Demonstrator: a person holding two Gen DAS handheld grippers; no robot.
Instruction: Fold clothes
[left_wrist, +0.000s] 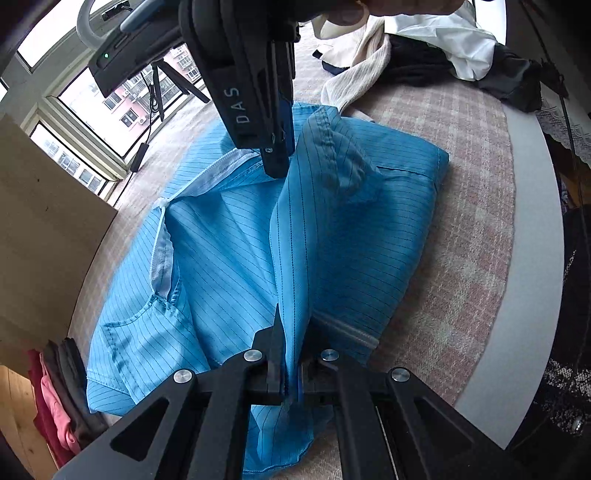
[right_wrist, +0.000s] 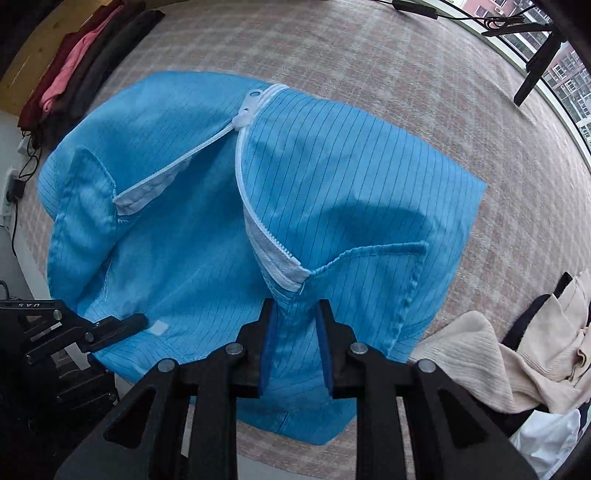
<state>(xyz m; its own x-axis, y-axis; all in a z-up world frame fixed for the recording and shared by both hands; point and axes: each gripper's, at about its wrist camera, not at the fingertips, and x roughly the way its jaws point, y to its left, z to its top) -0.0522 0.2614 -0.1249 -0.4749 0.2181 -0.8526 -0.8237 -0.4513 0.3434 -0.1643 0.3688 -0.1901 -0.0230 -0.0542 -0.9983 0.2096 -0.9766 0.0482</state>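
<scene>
In the middle of the plaid-covered bed (right_wrist: 369, 55) lies the blue jacket (right_wrist: 177, 229) (white zipper (right_wrist: 258, 206) half undone). The left gripper (left_wrist: 290, 373) pinches a raised fold; the right gripper (right_wrist: 295, 339) stands narrowly parted astride its collar, pads not pressing.

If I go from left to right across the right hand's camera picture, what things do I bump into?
Left tool → pile of dark red, pink and black clothes → blue jacket with its white zipper → cream ribbed top → window.
</scene>
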